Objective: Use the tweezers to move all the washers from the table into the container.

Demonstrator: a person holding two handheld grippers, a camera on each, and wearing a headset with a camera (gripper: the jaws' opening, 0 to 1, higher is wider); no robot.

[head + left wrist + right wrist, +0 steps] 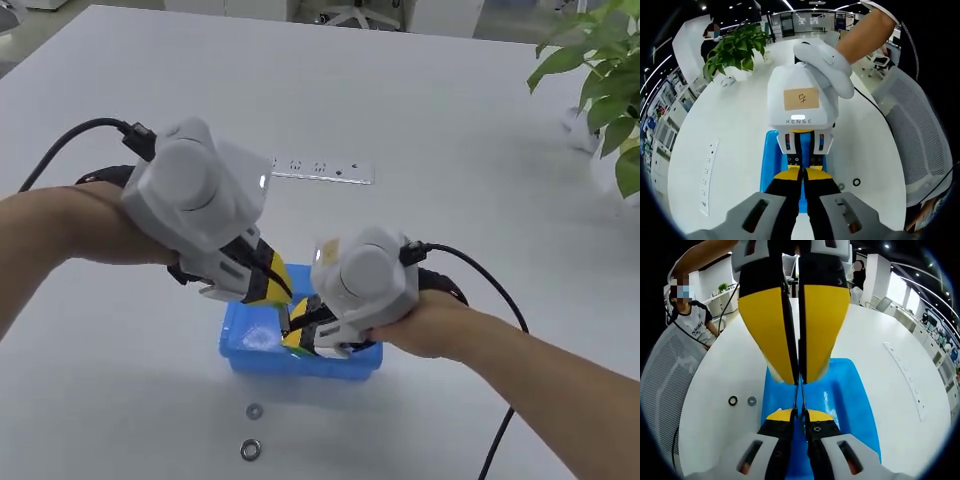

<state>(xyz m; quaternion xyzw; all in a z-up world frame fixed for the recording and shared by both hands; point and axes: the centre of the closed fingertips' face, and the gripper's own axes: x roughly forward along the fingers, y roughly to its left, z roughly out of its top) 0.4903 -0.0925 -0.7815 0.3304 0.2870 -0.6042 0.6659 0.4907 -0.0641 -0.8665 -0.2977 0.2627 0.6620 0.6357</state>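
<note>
Washers [254,411] lie on the tabletop [420,120] beside the container [240,348]. Left hand-held gripper [272,285] and right hand-held gripper [298,338] both pinch the tweezers [798,397]. I'd secure one firm grip before lowering.

White power strip [322,170], leafy plant [600,70], mesh chair [920,135]

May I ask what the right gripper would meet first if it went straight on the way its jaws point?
Probably the left gripper, whose shut yellow jaws face the right gripper nearly tip to tip above the blue container; the gap between them is hard to judge.
</note>
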